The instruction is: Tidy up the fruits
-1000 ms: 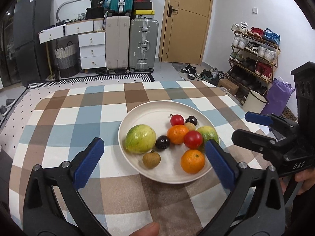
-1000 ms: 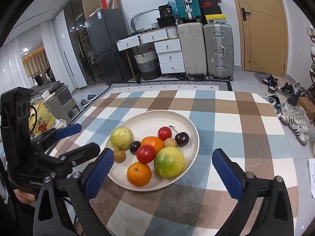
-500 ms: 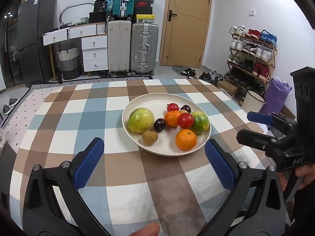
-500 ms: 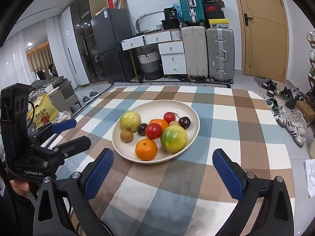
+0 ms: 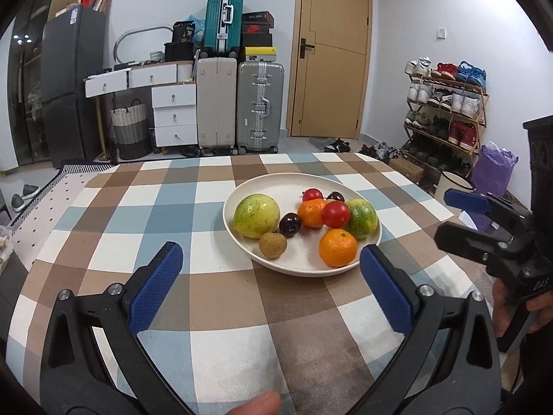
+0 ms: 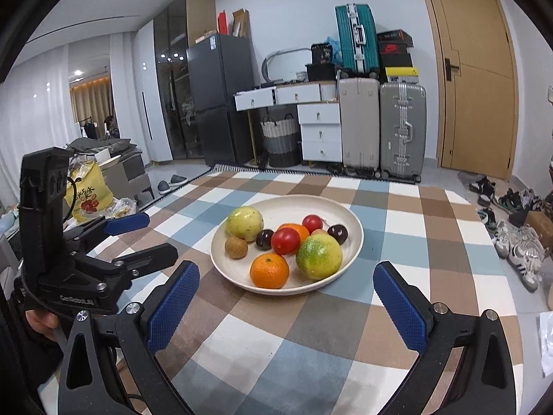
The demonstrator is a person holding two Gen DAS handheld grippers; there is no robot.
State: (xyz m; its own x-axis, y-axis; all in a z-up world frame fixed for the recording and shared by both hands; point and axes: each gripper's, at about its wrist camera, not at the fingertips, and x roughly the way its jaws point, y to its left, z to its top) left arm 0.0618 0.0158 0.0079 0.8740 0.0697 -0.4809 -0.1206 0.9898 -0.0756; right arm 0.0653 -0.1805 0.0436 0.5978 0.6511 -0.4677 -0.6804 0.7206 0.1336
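Note:
A cream plate (image 5: 345, 184) (image 6: 349, 212) stands on the checked tablecloth and holds several fruits: two yellow-green round fruits (image 5: 256, 215) (image 6: 318, 256), two oranges (image 5: 337, 247) (image 6: 269, 270), two red tomatoes (image 5: 336, 214) (image 6: 285, 240), dark plums (image 5: 289, 224) (image 6: 264, 239) and a brown lychee (image 5: 272, 245) (image 6: 236, 247). My left gripper (image 5: 276, 287) is open, short of the plate's near rim, nothing between its blue pads. My right gripper (image 6: 287, 307) is open too, also back from the plate. Each gripper shows in the other's view, the right one (image 5: 459, 216) and the left one (image 6: 145, 235).
The checked table (image 5: 172, 214) ends at its right edge near a shoe rack (image 5: 446, 110) and a purple bag (image 5: 494, 169). Suitcases (image 5: 238, 103), white drawers (image 5: 172, 114) and a door (image 5: 331, 52) stand behind. A hand (image 5: 518, 314) holds the right gripper.
Both grippers have pulled back and lowered away from the plate, so it sits farther off in both views. The fruits have not moved and both grippers stay open.

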